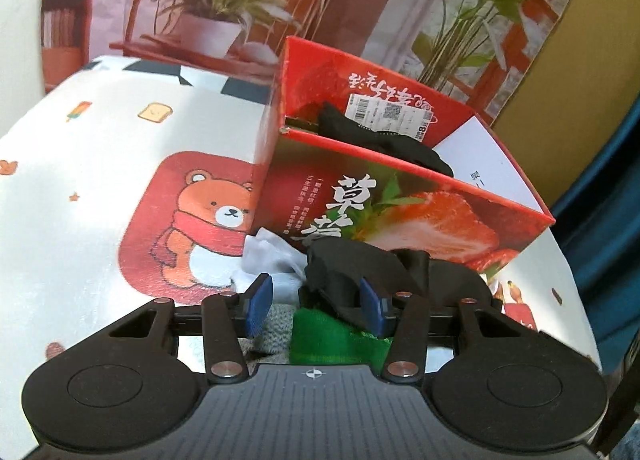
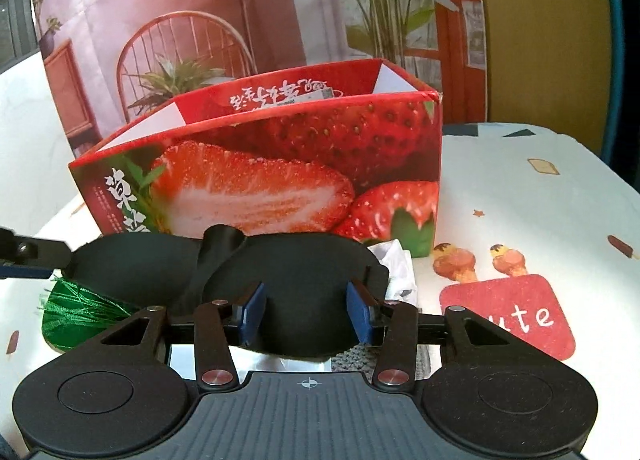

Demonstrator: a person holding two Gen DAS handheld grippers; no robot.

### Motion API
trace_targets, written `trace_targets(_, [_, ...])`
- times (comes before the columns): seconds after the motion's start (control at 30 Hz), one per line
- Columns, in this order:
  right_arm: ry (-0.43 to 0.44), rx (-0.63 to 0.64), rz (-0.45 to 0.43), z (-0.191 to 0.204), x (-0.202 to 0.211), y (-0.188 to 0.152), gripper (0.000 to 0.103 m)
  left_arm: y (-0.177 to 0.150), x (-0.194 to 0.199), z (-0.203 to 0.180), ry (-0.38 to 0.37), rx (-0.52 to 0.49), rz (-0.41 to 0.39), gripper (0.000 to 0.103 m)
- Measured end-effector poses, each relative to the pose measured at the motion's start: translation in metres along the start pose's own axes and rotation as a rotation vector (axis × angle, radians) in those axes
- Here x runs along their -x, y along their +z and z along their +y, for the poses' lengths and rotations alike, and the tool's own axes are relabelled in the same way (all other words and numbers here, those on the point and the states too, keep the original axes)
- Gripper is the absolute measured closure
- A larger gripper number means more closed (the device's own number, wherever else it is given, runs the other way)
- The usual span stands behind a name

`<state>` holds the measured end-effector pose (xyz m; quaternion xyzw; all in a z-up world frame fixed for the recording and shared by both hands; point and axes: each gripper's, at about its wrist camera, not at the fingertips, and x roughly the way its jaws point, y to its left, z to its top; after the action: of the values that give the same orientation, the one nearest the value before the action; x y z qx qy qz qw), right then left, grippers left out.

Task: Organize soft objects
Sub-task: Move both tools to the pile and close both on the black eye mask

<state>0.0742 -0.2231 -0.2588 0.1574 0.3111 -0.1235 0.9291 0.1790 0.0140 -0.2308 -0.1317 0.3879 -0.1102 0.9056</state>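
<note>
One red strawberry-printed cardboard box (image 2: 280, 164) stands on the tabletop (image 2: 520, 200), one black cloth (image 1: 384, 140) inside. Before it lie one black padded eye mask (image 2: 280, 276), one green fabric piece (image 2: 80, 308), one white cloth (image 1: 272, 256). The right gripper (image 2: 306, 310) is closed on the mask; the left gripper (image 1: 316, 306) stands part open, one pad touching it.

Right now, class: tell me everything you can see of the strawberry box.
The strawberry box is an open-topped red cardboard carton printed with large strawberries and white Chinese characters. It stands upright on the cartoon-print tablecloth. Its inner walls are partly white, with a barcode label on the far wall. A black garment lies inside. A black eye mask lies in front.
</note>
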Motion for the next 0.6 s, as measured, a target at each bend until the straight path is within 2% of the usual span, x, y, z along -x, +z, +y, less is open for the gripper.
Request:
trace_targets(0.2, [0.025,-0.038,0.007,-0.009,-0.004,0.001,0.060,0.007,-0.024,-0.009,-0.024,0.000,0.050,0.052])
trace_targets(0.3, [0.027,-0.030,0.004,-0.009,-0.004,0.000,0.060,0.005,-0.030,-0.014,-0.024,-0.017,0.046,0.052])
trace_targets(0.4, [0.030,-0.031,-0.003,-0.010,-0.004,-0.002,0.060,0.005,-0.032,-0.014,-0.030,-0.032,0.040,0.060])
trace_targets(0.53, [0.042,-0.052,0.001,-0.012,-0.004,0.000,0.060,0.006,-0.030,-0.012,-0.016,-0.046,0.003,0.077])
trace_targets(0.6, [0.054,-0.064,-0.002,-0.015,-0.003,0.002,0.060,0.005,-0.029,-0.012,-0.006,-0.061,-0.005,0.079])
